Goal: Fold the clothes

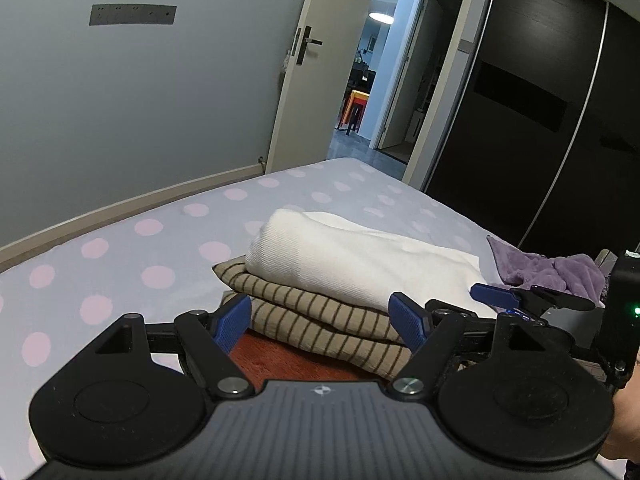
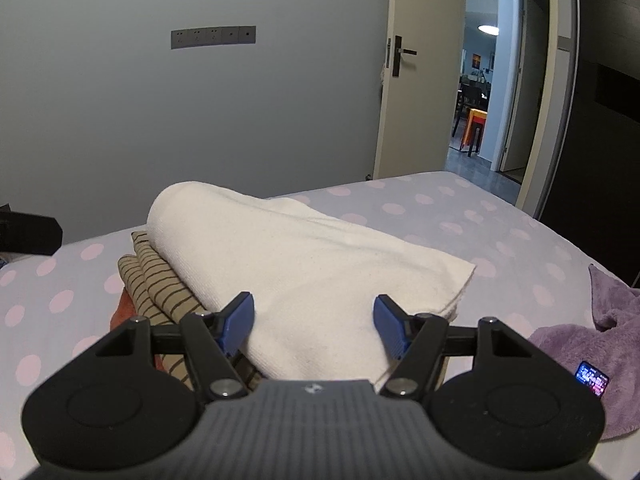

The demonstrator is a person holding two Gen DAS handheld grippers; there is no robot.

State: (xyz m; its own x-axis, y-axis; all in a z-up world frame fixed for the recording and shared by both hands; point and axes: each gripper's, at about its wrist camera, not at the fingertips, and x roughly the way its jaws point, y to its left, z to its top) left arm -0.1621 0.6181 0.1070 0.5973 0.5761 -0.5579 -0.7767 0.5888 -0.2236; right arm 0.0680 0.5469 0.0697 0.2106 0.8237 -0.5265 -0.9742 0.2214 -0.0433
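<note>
1. Left tool (image 1: 322, 322): jaws stand apart, released, with nothing pressed between the blue pads (image 1: 230, 326). It sits low at the near edge of the pile, the striped cloth (image 1: 320, 320) showing in the gap between the fingers.
2. Right tool (image 2: 314, 326): likewise released, jaws apart, pads clear of the fabric on both sides. The near end of the white towel (image 2: 312, 276) lies in the gap (no pad seen pressing on it). In the left wrist view this tool shows at the right edge, just beside the white towel.
3. Pile: the white towel, folded, lies on top of the folded striped cloth, which in turn rests on a red-brown item (image 1: 288, 360) (only a small part visible; its nature cannot be told). The stack rests on the bed (image 1: 120, 248), which is covered by a pale sheet with pink dots.
4. Unfolded item: a purple cloth (image 2: 568, 344) lies crumpled on the bed to the right of the pile, near it.
5. A small lit screen (image 2: 593, 383) shows at the edge of the purple cloth.
6. Surroundings: grey wall, open door (image 2: 420, 80), dark wardrobe (image 1: 540, 100).
</note>
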